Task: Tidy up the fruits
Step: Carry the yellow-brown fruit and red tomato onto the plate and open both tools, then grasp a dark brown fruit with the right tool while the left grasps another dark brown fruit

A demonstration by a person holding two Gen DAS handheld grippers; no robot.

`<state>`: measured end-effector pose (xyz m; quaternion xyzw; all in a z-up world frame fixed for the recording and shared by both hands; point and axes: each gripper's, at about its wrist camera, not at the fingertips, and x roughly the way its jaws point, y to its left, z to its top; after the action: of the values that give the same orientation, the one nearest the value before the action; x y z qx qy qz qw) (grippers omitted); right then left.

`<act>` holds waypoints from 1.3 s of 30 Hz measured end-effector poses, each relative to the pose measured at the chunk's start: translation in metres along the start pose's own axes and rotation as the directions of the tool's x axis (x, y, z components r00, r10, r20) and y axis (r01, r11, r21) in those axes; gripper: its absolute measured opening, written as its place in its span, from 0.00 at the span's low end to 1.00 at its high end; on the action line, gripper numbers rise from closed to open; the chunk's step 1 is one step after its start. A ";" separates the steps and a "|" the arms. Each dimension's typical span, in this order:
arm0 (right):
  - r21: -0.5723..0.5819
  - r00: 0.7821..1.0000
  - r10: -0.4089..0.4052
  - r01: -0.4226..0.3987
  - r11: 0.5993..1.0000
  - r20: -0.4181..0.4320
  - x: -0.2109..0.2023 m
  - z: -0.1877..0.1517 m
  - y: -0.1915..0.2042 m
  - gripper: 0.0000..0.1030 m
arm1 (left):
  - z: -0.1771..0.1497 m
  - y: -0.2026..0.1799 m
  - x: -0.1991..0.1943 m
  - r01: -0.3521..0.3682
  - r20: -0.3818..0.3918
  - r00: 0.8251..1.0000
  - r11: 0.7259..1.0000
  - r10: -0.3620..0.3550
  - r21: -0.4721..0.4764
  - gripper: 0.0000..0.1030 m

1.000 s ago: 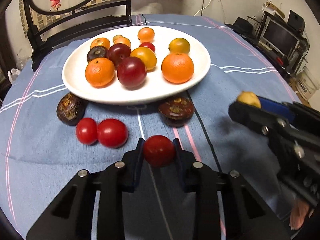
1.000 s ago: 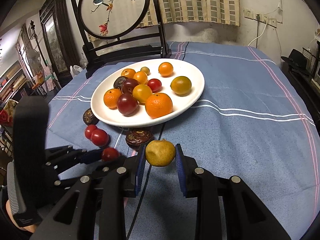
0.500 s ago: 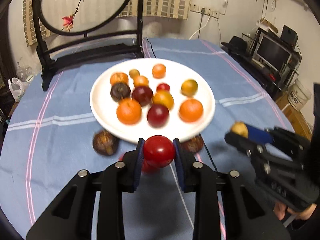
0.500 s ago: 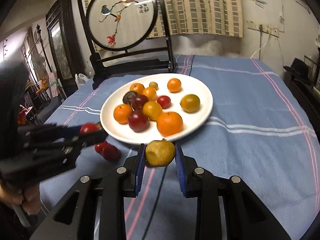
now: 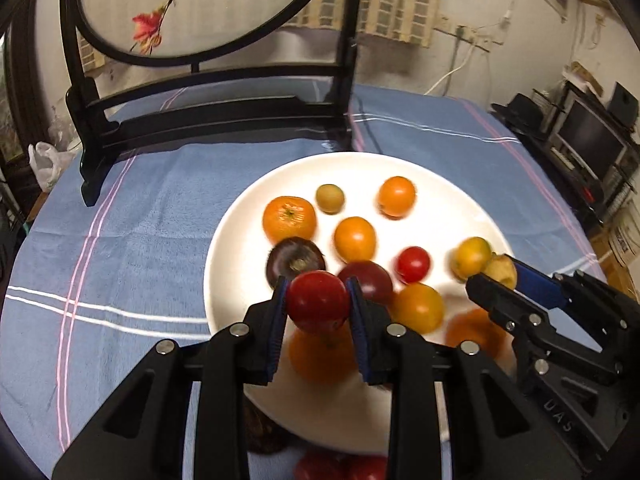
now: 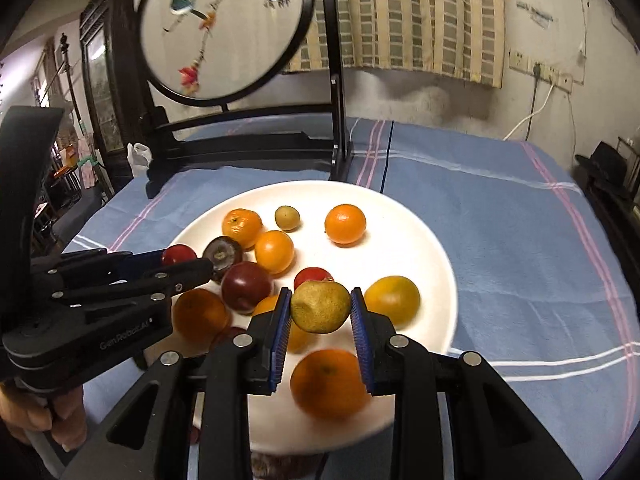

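Observation:
A white plate (image 5: 240,240) (image 6: 416,240) on the blue tablecloth holds several oranges, tomatoes, plums and a dark fruit. My left gripper (image 5: 319,306) is shut on a red tomato (image 5: 318,300) and holds it above the plate's near left part. My right gripper (image 6: 320,308) is shut on a yellow-green citrus fruit (image 6: 320,306) and holds it above the plate's near middle. Each gripper shows in the other's view: the right one (image 5: 494,278), the left one (image 6: 182,262).
A black wooden stand with a round embroidered screen (image 6: 224,28) stands behind the plate. Red tomatoes (image 5: 340,466) and a dark fruit (image 5: 260,432) lie on the cloth (image 6: 520,208) in front of the plate. A cabinet with a monitor (image 5: 592,140) is at the right.
Both grippers have moved forward with their fruit, from over the cloth in front of the plate to above the plate. The loose fruits on the cloth now lie below and behind the fingers.

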<state>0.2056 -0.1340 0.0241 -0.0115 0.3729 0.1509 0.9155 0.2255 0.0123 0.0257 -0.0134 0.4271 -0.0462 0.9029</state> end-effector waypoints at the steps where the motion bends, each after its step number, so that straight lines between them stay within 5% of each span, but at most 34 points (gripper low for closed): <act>1: 0.004 1.000 0.014 -0.014 1.000 -0.011 0.005 0.000 0.000 0.38 | 0.001 0.002 0.004 -0.016 -0.002 1.000 1.000 0.016 -0.012 0.35; 3: 0.007 0.999 0.028 -0.027 1.000 -0.016 0.008 -0.004 0.002 0.48 | 0.001 0.003 0.005 -0.038 0.009 0.999 0.999 0.038 -0.021 0.56; 7: -0.022 1.000 0.010 -0.010 1.000 0.002 0.001 -0.013 0.006 0.51 | -0.005 0.005 -0.002 -0.040 0.021 0.999 0.999 0.040 -0.011 0.58; 15: 0.002 1.000 0.017 -0.017 1.000 0.016 -0.035 -0.025 0.002 0.55 | -0.027 0.002 -0.045 -0.056 0.074 0.996 0.998 0.056 0.001 0.77; 19: 0.012 1.000 0.025 -0.025 1.000 0.012 -0.052 -0.042 0.006 0.58 | -0.044 0.003 -0.065 -0.038 0.088 0.995 0.999 0.039 -0.013 0.79; 23: -0.008 1.000 0.028 -0.028 1.000 -0.003 -0.064 -0.073 0.013 0.59 | -0.075 0.013 -0.076 -0.027 0.096 0.995 0.998 0.032 -0.051 0.92; 29: -0.030 0.996 0.006 -0.009 1.000 -0.093 -0.057 -0.104 0.017 0.60 | -0.104 0.031 -0.069 -0.015 0.068 0.997 0.995 0.022 -0.095 0.92; 39: -0.080 0.986 -0.087 0.076 0.994 -0.142 -0.026 -0.103 0.031 0.58 | -0.106 0.064 -0.059 0.023 0.021 1.000 0.979 -0.019 -0.202 0.92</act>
<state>0.1093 -0.1253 -0.0290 -0.0719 0.4321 0.1259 0.8901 0.1116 0.0836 -0.0004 -0.1099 0.4207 -0.0122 0.9004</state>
